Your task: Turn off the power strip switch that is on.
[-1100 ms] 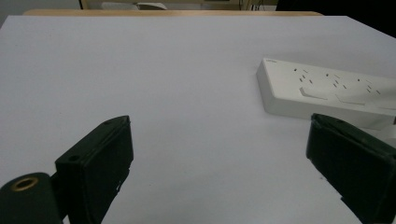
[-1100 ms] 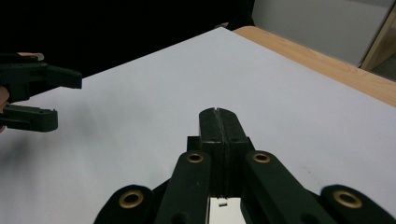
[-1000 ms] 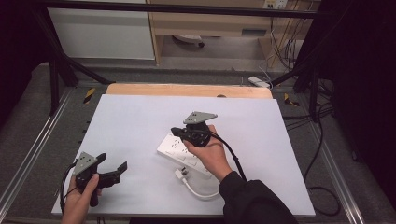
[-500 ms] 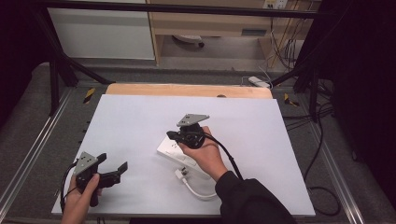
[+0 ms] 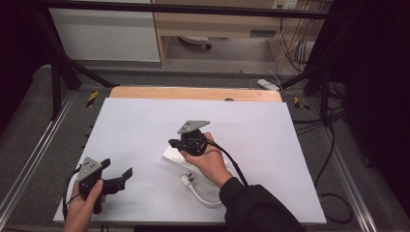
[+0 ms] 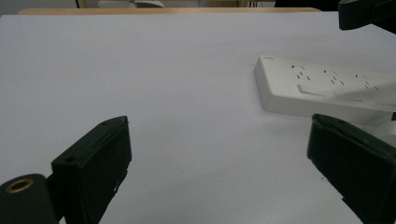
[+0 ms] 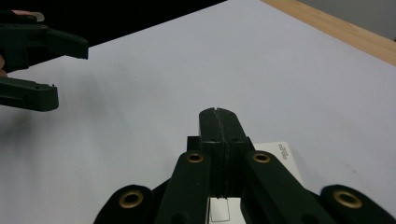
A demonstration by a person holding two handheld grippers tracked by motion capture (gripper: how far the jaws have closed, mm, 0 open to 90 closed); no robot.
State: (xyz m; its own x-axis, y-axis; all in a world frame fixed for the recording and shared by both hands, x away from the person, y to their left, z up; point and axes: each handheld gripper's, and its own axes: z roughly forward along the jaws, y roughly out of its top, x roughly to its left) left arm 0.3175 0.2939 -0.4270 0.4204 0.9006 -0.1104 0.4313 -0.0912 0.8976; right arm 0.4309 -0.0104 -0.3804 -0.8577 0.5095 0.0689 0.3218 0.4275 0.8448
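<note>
Looking down from the high view, the right hand-held gripper (image 5: 175,143), jaws pressed together, hovers over the power strip's (image 5: 172,155) far end mid-tabletop (image 5: 290,145); the left hand-held gripper (image 5: 122,176) waits spread, well apart. Its view puts the strip (image 6: 322,86) ahead-right, lengthwise across. The right gripper view shows the strip (image 7: 285,161) directly beneath.
</note>
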